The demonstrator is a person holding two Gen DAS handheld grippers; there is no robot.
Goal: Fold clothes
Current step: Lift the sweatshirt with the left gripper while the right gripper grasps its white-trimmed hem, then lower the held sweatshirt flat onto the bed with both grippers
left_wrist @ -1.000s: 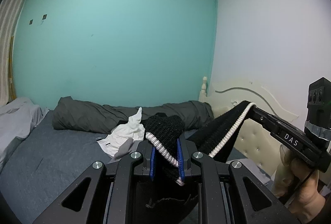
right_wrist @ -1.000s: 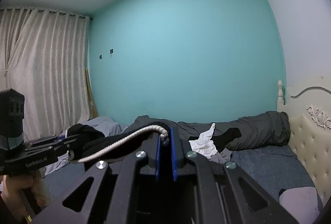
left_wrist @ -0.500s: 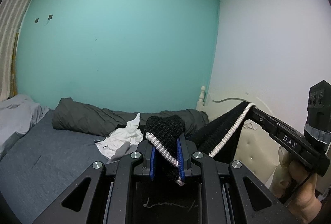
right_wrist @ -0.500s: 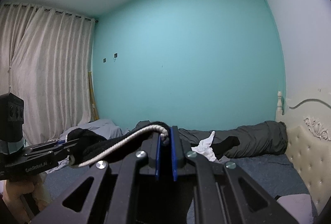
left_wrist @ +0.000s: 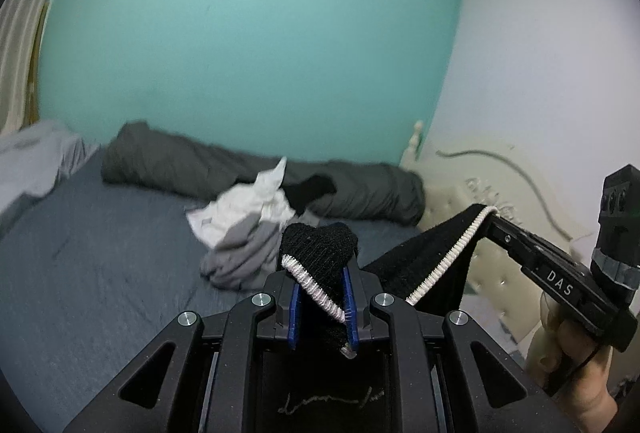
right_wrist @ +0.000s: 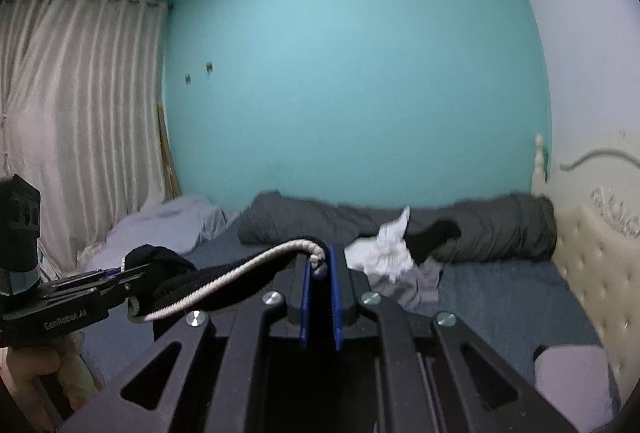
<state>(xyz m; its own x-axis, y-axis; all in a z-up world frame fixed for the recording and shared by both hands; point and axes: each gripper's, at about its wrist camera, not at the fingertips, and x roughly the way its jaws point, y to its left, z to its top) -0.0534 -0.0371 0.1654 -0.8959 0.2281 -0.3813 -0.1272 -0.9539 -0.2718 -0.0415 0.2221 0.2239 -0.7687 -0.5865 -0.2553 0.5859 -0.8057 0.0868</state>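
While both clamp it, the black knit garment spans left tool to right tool.

Left tool, right tool: black frames, blue pads, silver screws, white "DAS" marking

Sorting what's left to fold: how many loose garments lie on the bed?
3, heaped mid-bed: a white garment, a grey garment nearer the camera, and a black garment against the rolled dark duvet. More may be hidden underneath.
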